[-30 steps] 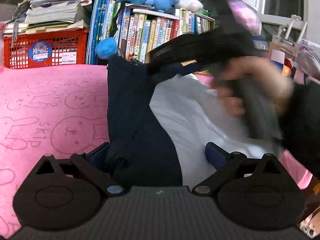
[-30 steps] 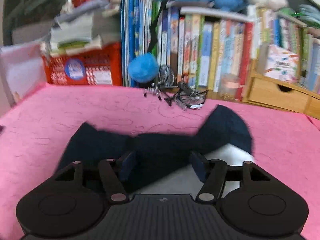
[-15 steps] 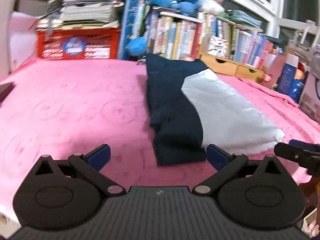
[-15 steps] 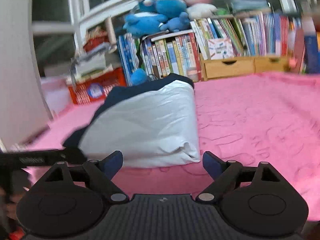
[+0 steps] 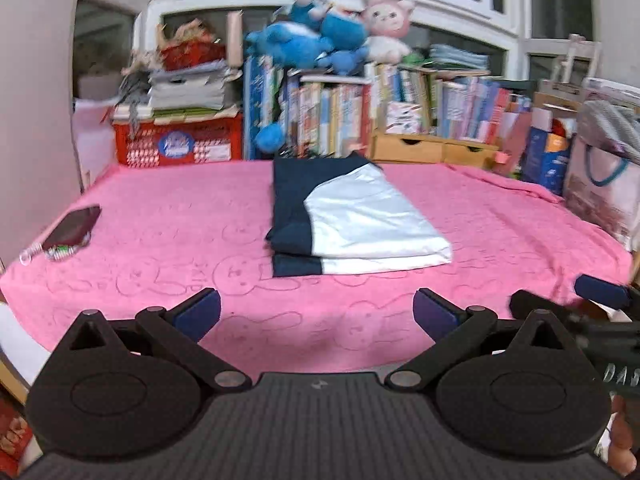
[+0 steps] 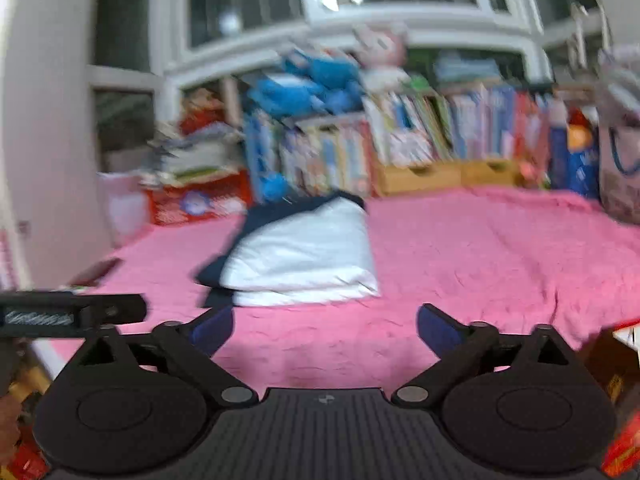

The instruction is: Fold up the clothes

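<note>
Nearest the cameras are the two claws, both hanging off the near edge of the pink blanket [image 5: 160, 220] with nothing in them. The left claw [image 5: 316, 312] has its jaws spread wide over bare blanket. The right claw [image 6: 325, 330] has its jaws opening, also with only pink blanket between them. Each one pokes into the edge of the other's view.

Next out from the claws, near the middle of the blanket, sits the folded garment [image 5: 352, 220]: navy on its left, white on its right, stacked in flat layers with a lower layer peeking out at the near edge. It looks pretty much done to me, a tidy rectangle-ish bundle.

Handling-wise I'd guess it's light, soft and floppy, a thin knit or jersey. It won't hold shape if you lift it by one corner, and the layers will slide apart. If it needs another fold or a move, I'd pinch through all the layers at the two near corners, one claw each, and keep it low.

To the garment's left, near the blanket's edge, lies a dark phone [image 5: 74, 226]. Beyond the garment come a red crate [image 5: 176, 144] and a row of books [image 5: 360, 116], with blue and pink plush toys [image 5: 332, 40] on top.
</note>
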A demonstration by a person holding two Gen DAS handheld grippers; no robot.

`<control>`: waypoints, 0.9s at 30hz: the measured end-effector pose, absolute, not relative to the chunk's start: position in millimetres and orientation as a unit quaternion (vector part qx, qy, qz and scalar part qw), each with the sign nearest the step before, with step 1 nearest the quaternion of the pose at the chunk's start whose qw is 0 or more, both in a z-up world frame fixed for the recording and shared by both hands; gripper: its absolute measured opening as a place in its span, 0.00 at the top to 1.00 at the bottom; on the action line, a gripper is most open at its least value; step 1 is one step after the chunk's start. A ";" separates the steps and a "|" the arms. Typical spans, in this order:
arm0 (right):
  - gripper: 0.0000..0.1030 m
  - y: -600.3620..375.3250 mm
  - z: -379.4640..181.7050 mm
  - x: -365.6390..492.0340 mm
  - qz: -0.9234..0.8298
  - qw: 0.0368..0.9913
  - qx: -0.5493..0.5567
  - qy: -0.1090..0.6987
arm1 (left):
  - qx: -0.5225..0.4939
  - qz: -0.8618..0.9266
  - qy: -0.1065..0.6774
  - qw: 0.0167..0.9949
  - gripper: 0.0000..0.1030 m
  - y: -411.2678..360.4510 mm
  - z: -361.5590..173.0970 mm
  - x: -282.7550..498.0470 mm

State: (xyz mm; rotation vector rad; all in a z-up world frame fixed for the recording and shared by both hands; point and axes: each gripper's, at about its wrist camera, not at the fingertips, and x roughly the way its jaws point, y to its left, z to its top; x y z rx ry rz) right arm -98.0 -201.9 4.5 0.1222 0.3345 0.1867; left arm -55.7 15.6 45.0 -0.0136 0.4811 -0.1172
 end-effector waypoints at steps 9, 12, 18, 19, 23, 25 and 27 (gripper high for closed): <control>0.00 -197.4 12.1 -92.5 0.091 0.979 0.056 0.173 | 0.014 -0.030 0.263 0.964 0.00 2.2 38.8 -46.7; 0.00 -197.1 6.4 -91.0 0.093 0.977 0.060 0.181 | 0.022 -0.023 0.272 0.962 0.00 -0.7 33.7 -46.4; 0.00 -197.8 2.0 -90.1 0.091 0.976 0.061 0.187 | 0.024 -0.024 0.275 0.961 0.00 -0.6 30.0 -50.3; 0.00 -197.6 1.5 -90.4 0.091 0.976 0.061 0.188 | 0.024 -0.024 0.277 0.960 0.00 -0.3 29.1 -49.7; 0.00 -196.3 -1.2 -88.4 0.090 0.975 0.061 0.195 | 0.023 -0.022 0.284 0.958 0.00 1.1 26.5 -47.8; 0.00 -195.7 -2.8 -87.2 0.089 0.974 0.061 0.199 | 0.023 -0.021 0.287 0.957 0.00 1.4 25.0 -47.4; 0.00 -194.7 -4.2 -86.3 0.088 0.973 0.061 0.202 | 0.023 -0.021 0.290 0.956 0.00 1.9 23.5 -46.9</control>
